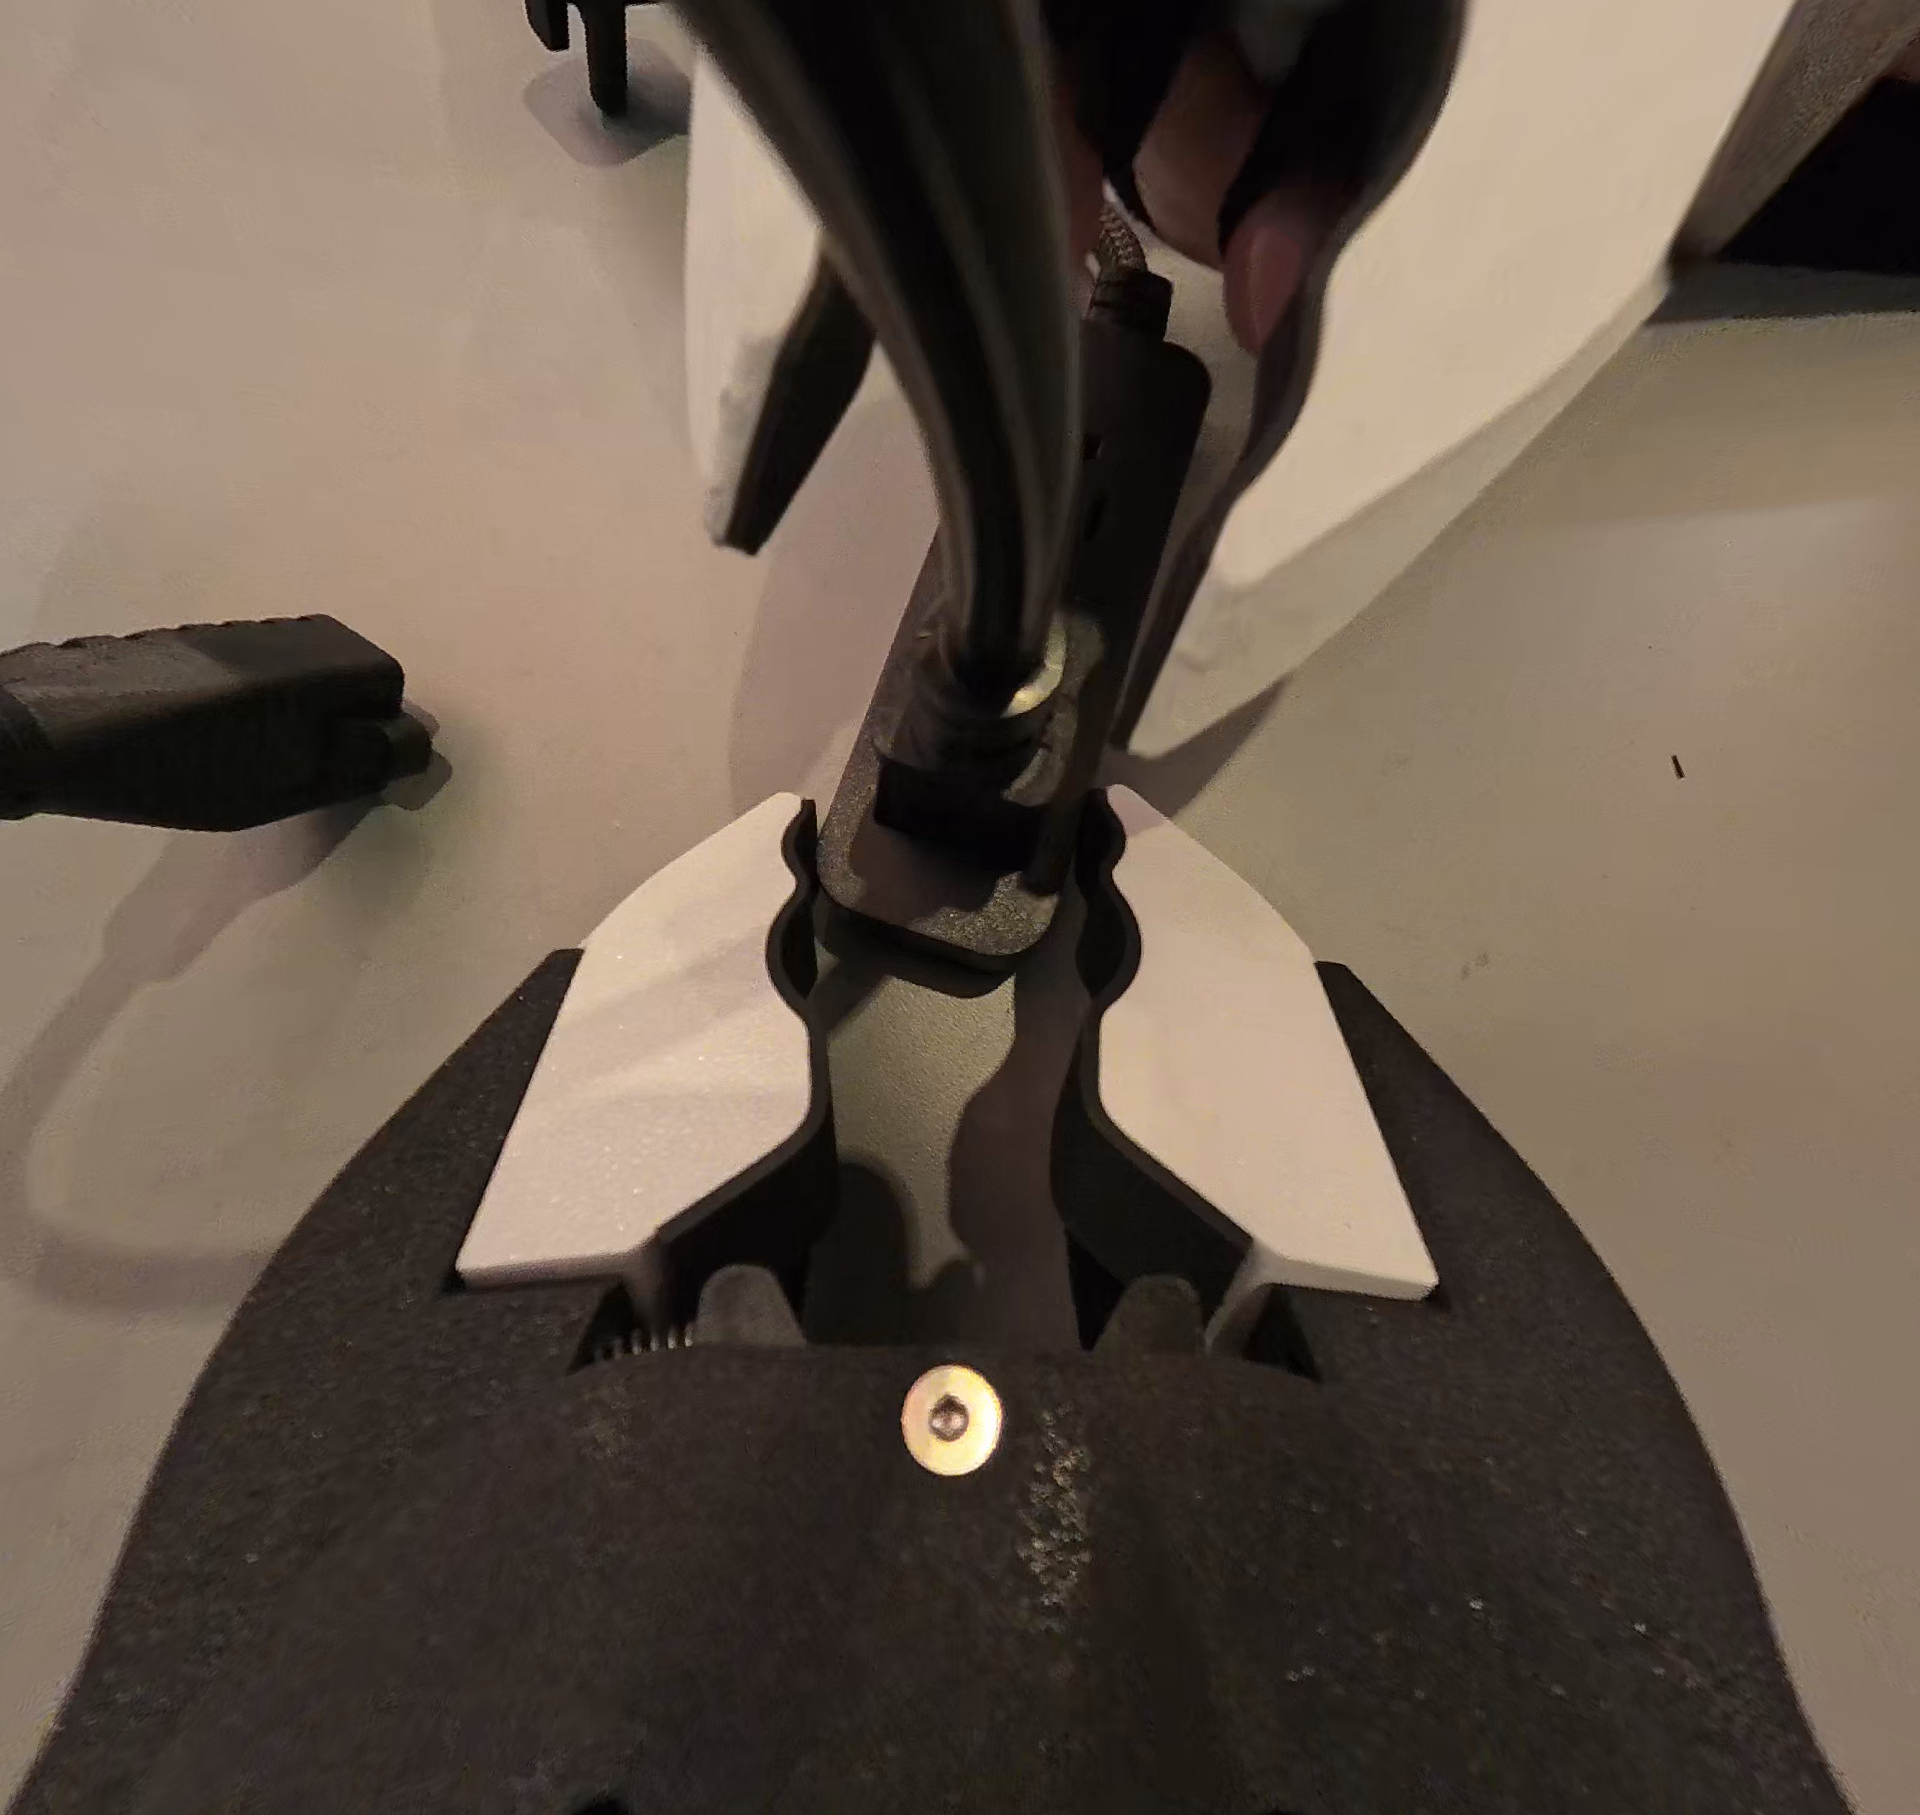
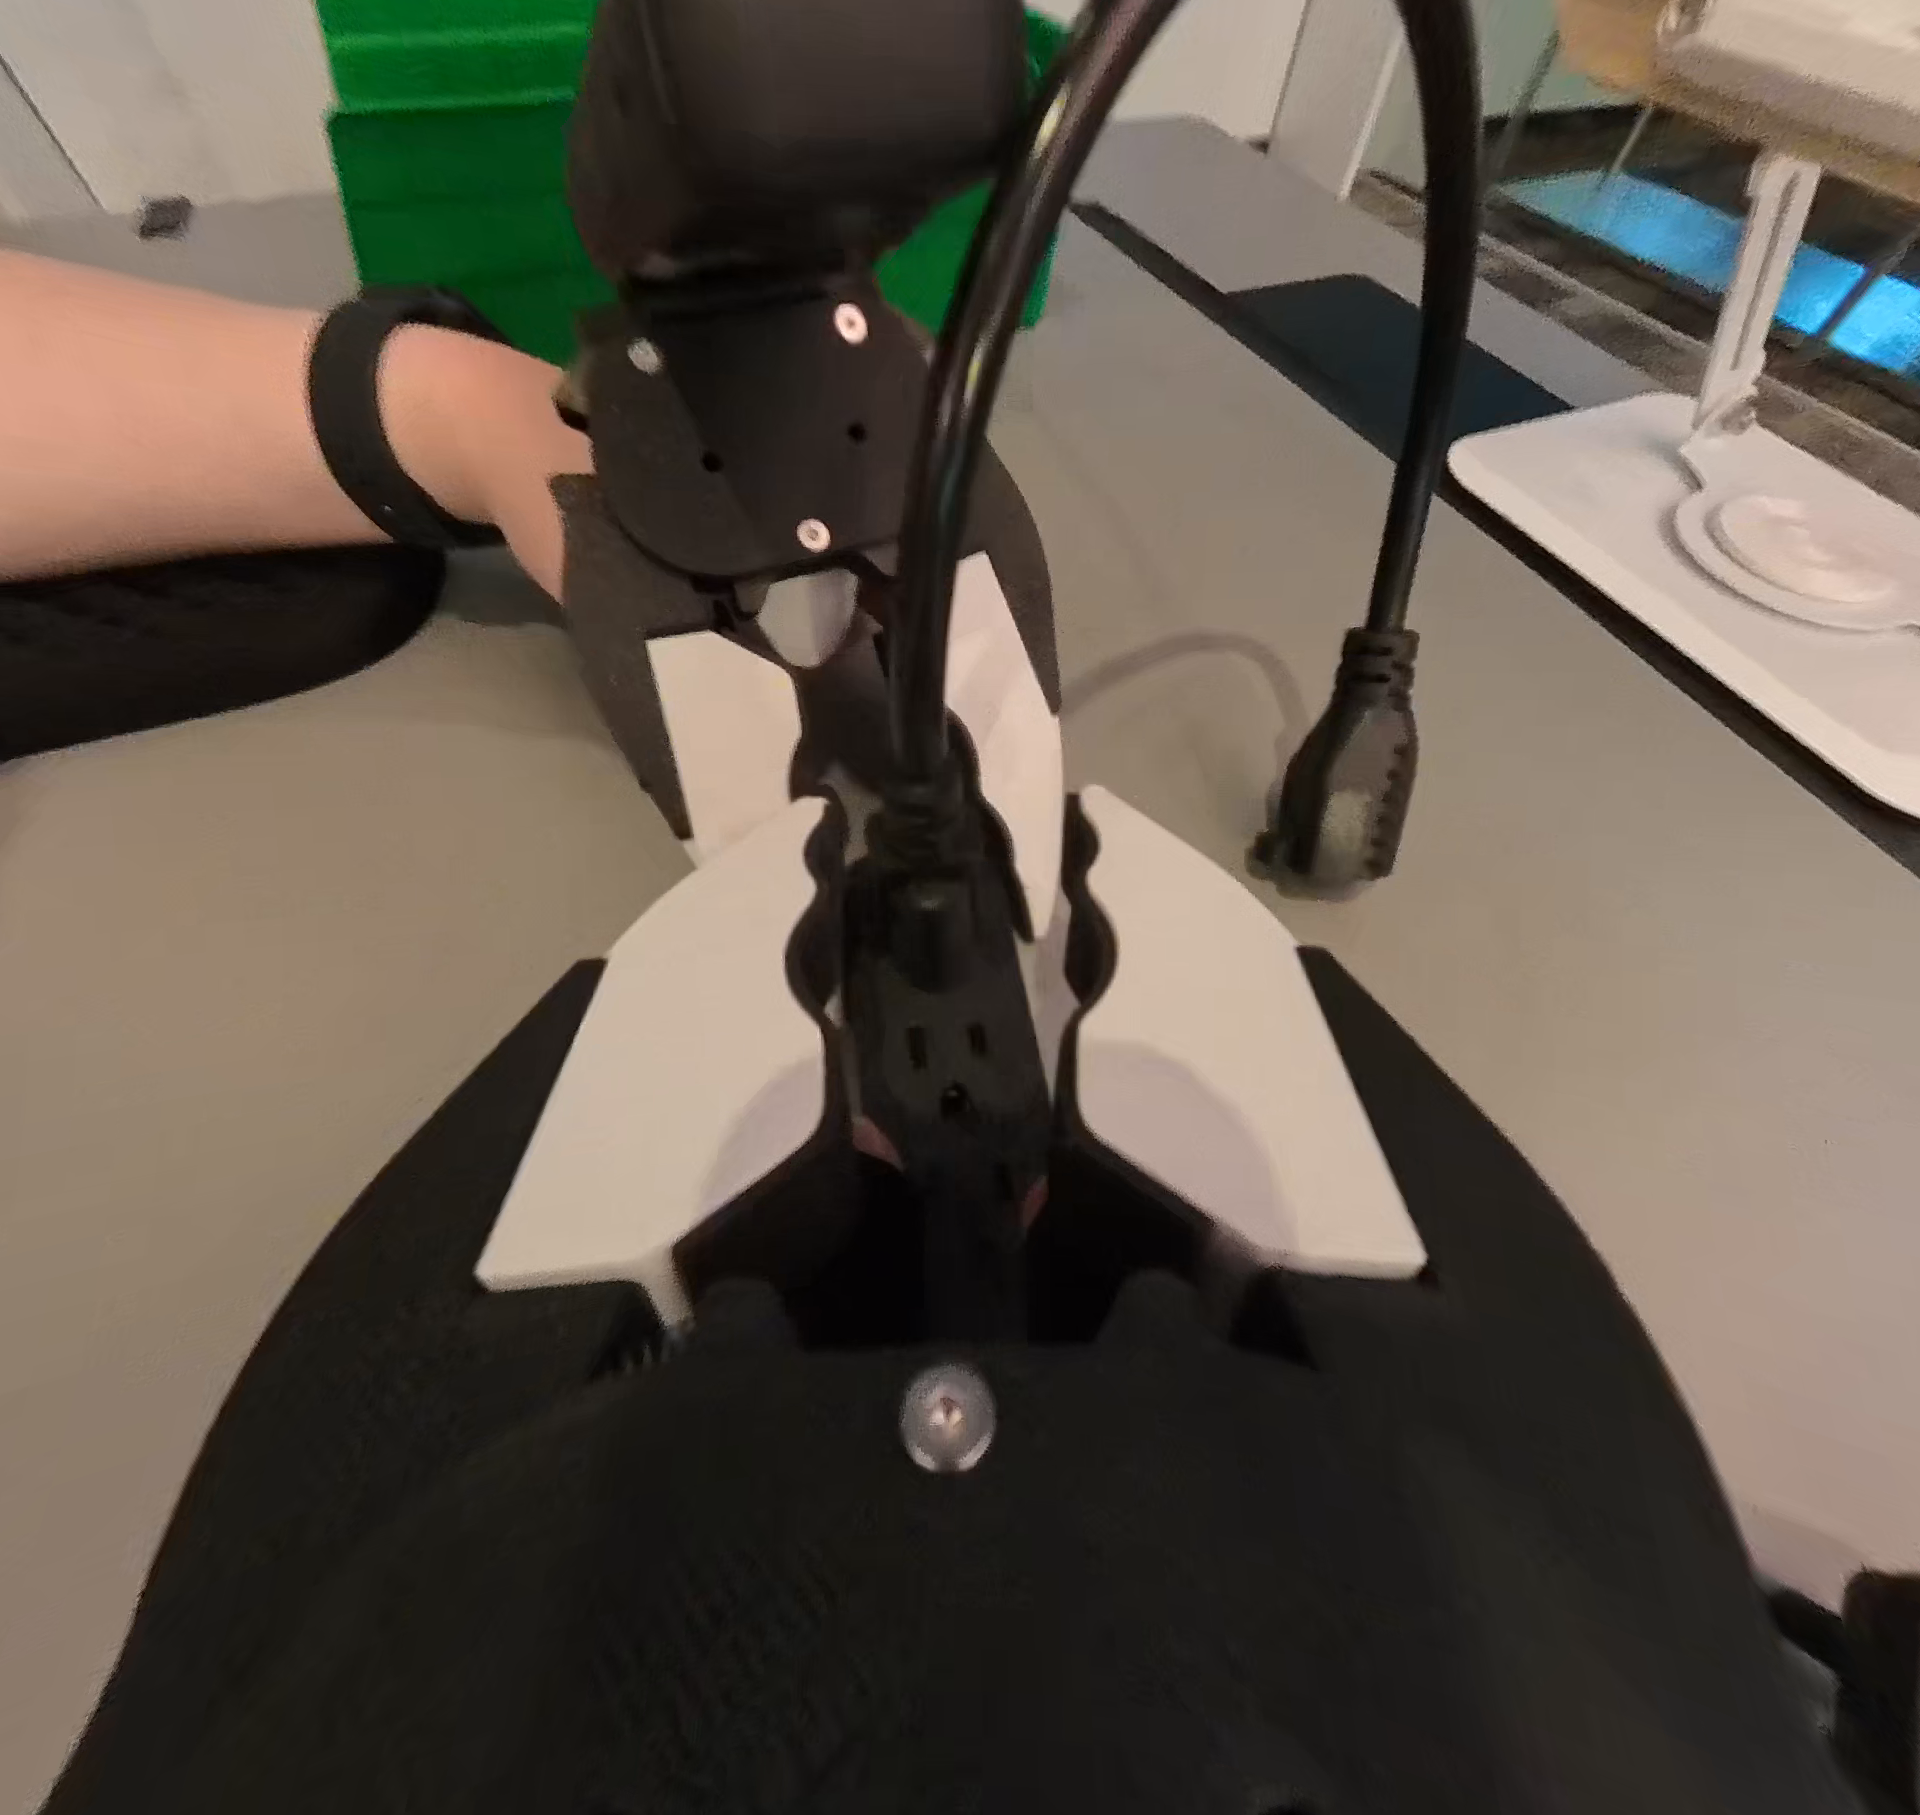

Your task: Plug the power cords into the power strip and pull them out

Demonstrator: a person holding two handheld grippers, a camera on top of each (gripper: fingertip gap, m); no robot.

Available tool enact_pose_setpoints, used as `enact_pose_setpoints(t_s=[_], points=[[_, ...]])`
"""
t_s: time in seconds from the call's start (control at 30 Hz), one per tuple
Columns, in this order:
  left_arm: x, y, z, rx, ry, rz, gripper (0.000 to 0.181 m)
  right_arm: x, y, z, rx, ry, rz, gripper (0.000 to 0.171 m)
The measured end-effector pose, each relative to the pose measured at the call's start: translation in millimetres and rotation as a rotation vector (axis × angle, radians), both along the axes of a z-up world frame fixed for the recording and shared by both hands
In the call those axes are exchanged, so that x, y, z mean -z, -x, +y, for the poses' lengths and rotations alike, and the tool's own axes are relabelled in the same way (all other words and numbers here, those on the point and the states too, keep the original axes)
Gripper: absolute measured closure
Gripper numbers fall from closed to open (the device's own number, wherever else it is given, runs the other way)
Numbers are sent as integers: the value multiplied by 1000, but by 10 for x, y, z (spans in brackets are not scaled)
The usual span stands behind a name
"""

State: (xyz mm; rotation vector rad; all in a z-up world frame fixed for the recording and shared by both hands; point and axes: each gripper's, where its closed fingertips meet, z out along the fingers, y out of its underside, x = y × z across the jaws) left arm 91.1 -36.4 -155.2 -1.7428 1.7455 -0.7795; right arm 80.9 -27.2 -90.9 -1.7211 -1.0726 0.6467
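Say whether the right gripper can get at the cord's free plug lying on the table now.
Probably not yet: the right gripper is shut on the power strip. Otherwise the table toward the free plug looks open.

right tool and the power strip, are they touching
Touching. The right wrist view shows the right tool with its fingers closed against both sides of the black power strip.

Cord point(image 2: 1195, 207) arches over strip point(image 2: 951, 1069); table point(image 2: 260, 934) leftward open.

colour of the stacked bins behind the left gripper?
Bright green bins, seen best in the right wrist view.
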Motion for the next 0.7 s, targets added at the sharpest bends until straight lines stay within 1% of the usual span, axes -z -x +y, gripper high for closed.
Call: enact_pose_setpoints(t_s=[0.07, 0.1, 0.13, 0.17, 0.2, 0.37, 0.7], points=[[2, -1, 0, 0, -1, 1, 133, 167, 9, 1, -7, 31, -101, 120], [8, 6, 3, 1, -7, 7, 134, 242, 33, -13, -13, 58, -130, 118], [12, 13, -5, 9, -17, 9, 134, 277, 53, -20, -13, 84, -132, 121], [12, 14, -5, 8, -16, 9, 134, 270, 65, -23, -14, 104, -113, 136], [12, 14, -5, 7, -16, 9, 134, 274, 72, -32, -24, 119, -101, 143], [12, 19, -2, 6, -16, 10, 134, 271, 85, -33, -28, 95, -93, 144], [12, 37, -11, 8, -16, 9, 134, 253, 111, -48, -27, 115, -56, 145]])
